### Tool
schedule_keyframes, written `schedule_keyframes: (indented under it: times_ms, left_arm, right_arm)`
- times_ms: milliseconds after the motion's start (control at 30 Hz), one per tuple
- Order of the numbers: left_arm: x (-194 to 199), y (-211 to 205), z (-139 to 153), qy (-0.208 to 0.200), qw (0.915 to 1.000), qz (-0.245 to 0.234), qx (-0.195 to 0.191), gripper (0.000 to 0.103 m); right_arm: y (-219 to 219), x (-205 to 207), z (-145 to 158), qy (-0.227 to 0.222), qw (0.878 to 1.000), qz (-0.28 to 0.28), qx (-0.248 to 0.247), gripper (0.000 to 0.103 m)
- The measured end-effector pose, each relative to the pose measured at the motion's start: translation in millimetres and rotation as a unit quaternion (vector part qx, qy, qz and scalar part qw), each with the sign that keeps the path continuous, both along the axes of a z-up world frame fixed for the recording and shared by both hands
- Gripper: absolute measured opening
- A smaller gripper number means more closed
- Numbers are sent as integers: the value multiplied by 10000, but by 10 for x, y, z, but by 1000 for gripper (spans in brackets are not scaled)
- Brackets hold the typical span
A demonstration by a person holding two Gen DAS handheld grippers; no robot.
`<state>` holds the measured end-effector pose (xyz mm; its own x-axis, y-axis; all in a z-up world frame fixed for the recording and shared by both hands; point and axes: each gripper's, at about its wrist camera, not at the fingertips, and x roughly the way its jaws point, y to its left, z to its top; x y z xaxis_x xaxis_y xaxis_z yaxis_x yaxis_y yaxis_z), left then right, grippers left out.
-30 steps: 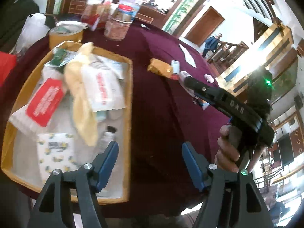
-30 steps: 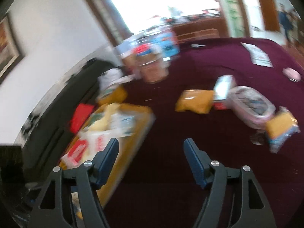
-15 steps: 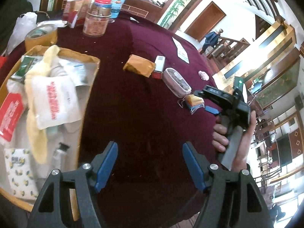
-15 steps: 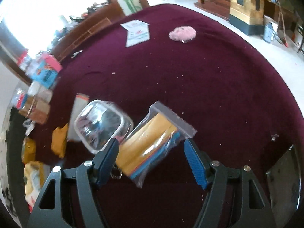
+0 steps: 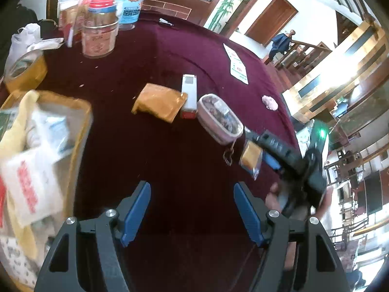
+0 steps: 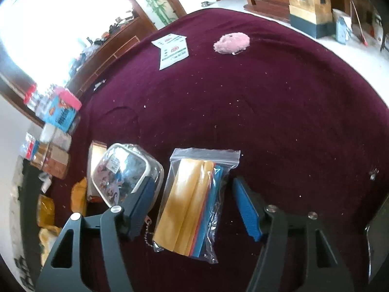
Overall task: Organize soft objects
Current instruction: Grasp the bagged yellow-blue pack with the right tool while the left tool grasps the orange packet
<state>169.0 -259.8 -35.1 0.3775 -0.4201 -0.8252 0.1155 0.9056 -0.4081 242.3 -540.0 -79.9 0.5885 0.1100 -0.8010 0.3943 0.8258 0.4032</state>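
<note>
While the right hand-held gripper point(image 6: 190, 199) narrows its jaws, we note the zip bag point(image 6: 192, 202) lying between them on the table point(image 6: 267, 121), pads not yet pressing. At ten o'clock of the bag sits a clear pouch point(image 6: 124, 172). Left hand-held gripper point(image 5: 192, 209) gapes, empty.

Glossy clear plastic bag point(image 6: 194, 202) on matt maroon cloth point(image 6: 267, 121).

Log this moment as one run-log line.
right gripper: closing around zip bag, pads not yet pressing | left gripper: open, empty, above cloth | tray: at left, filled
</note>
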Motion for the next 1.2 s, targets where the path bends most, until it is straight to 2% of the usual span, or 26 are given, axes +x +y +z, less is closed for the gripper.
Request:
schedule_keyframes:
  times_ms: [133, 267, 333, 367, 433, 500, 567, 667, 767, 833, 933, 1200]
  left_arm:
    - [322, -180, -91, 265, 9995, 182, 63, 74]
    - [622, -309, -205, 418, 9984, 369, 96, 74]
    - [773, -323, -271, 490, 9974, 510, 110, 74]
    - [820, -318, -289, 508, 9971, 548, 134, 74]
    - [928, -283, -297, 441, 9966, 652, 253, 74]
    - [1059, -224, -311, 355, 9954, 735, 502, 74]
    - [1173, -133, -375, 457, 9922, 969, 636, 74]
    - [1329, 2, -469, 642, 9879, 1302, 551, 74]
    - [1470, 56, -530, 785, 9831, 1528, 632, 74]
    - [1574, -23, -574, 822, 9824, 1468, 814, 79]
    - [1643, -180, -668, 945, 9811, 1222, 1162, 79]
    - [1356, -273, -749, 705, 9821, 445, 1692, 79]
  right_arm:
    - [49, -33, 4, 59, 9998, 55, -176, 66]
    - [297, 62, -8, 298, 9929, 300, -1108, 65]
    - [348, 65, -6, 378, 9892, 289, -1388, 43]
    - [331, 57, -4, 398, 9886, 264, -1425, 41]
    - [243, 30, 0, 382, 9916, 208, -1222, 35]
    - [126, 4, 4, 337, 9954, 133, -884, 35]
    - [74, 2, 2, 316, 9969, 106, -707, 35]
    - [80, 0, 0, 324, 9970, 124, -691, 35]
    - [82, -2, 2, 314, 9973, 126, -651, 35]
    - [70, 5, -3, 303, 9976, 118, -617, 35]
    - [54, 15, -9, 280, 9979, 112, -573, 35]
    - [53, 7, -10, 268, 9981, 108, -549, 35]
